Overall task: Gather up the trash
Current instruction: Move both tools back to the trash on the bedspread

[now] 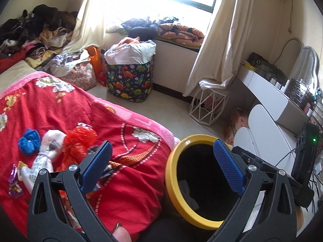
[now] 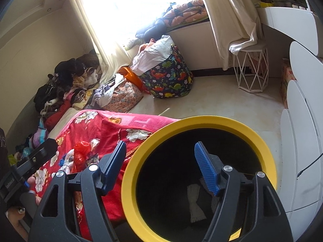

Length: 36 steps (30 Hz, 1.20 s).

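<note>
printed wrapper (image 1: 41, 161), text unreadable

Yellow-rimmed bin (image 2: 198, 122) upright beside bed; wrappers (image 1: 60, 151) on blanket.

Bin (image 2: 198, 121): yellow rim, black inside; pale crumpled piece (image 2: 194, 203) at the bottom.
Blanket (image 1: 60, 109) on bed: red, white-and-gold flowers, pink edge.
Trash on blanket: blue wad (image 1: 29, 140); red plastic bag (image 1: 80, 139); white printed wrapper (image 1: 45, 157); purple foil wrapper (image 1: 14, 183).
Fabric hamper (image 1: 131, 80): dark navy, multicoloured dinosaurs.
Curtains (image 1: 226, 40): cream.
Wire stool (image 1: 208, 106): white.
Left hand-held gripper (image 1: 161, 167) and right hand-held gripper (image 2: 159, 169): black frames, blue ribbed pads.
</note>
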Available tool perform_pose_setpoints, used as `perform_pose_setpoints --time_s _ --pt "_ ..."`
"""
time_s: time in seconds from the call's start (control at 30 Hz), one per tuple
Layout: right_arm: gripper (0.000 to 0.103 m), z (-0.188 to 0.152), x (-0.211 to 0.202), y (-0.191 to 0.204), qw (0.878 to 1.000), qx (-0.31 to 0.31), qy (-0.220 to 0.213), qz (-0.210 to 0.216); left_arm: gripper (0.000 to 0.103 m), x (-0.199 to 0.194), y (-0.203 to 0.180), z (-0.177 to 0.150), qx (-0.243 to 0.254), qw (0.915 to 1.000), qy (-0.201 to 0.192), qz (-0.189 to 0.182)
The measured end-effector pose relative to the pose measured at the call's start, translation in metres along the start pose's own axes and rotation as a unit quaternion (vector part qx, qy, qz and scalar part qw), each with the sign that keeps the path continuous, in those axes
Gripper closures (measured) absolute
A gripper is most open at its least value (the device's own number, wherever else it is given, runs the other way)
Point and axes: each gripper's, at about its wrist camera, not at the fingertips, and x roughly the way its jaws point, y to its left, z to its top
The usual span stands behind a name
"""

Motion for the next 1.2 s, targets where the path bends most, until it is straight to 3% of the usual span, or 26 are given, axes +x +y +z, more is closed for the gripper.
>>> perform_pose_setpoints --time_s 0.67,1.2 --pt "0.034 -0.01 0.015 0.084 0.995 -0.079 0.017 0.053 0.011 -0.04 0.065 0.011 -0.015 0.9972 -0.04 0.061" --pt "0.034 -0.025 0.039 0.141 0.984 -0.145 0.043 0.09 0.011 -0.068 0.137 0.003 -0.051 0.9902 -0.043 0.123"
